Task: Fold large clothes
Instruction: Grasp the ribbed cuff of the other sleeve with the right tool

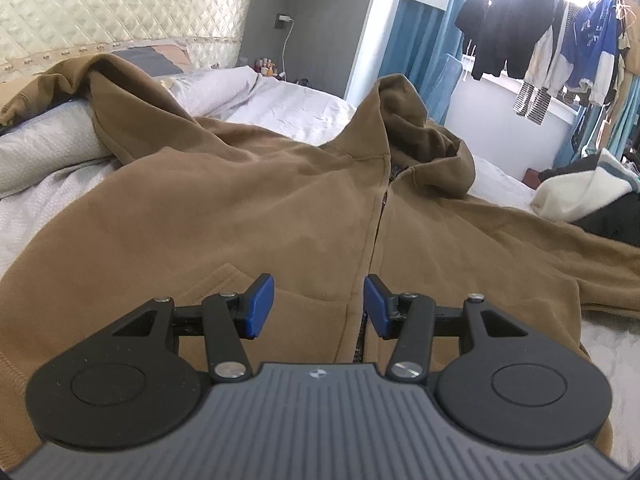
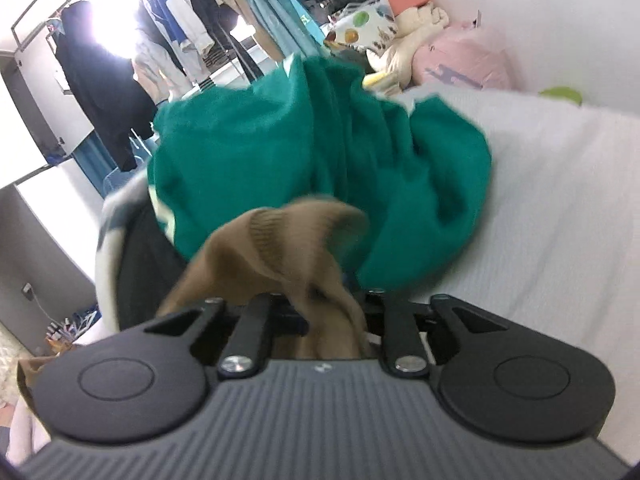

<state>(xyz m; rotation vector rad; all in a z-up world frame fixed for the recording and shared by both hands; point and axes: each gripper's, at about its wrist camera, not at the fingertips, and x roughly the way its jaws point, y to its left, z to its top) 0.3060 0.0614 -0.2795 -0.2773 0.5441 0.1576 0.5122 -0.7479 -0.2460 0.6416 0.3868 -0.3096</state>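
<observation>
A brown zip-up hoodie (image 1: 248, 216) lies front up on the bed, hood toward the far side, one sleeve stretched up left over a pillow. My left gripper (image 1: 319, 306) is open and empty, hovering over the lower front by the zipper and pocket. My right gripper (image 2: 320, 316) is shut on the hoodie's ribbed sleeve cuff (image 2: 288, 248), which bunches up over the fingers and hides the pads. The right wrist view is motion-blurred.
A green garment (image 2: 320, 160) lies heaped on the white bed sheet (image 2: 552, 200) beyond the cuff. A white and black clothes pile (image 1: 588, 196) sits at the right. Clothes hang on a rack (image 1: 520, 32) by the window. Plush toys (image 2: 460, 52) sit against the wall.
</observation>
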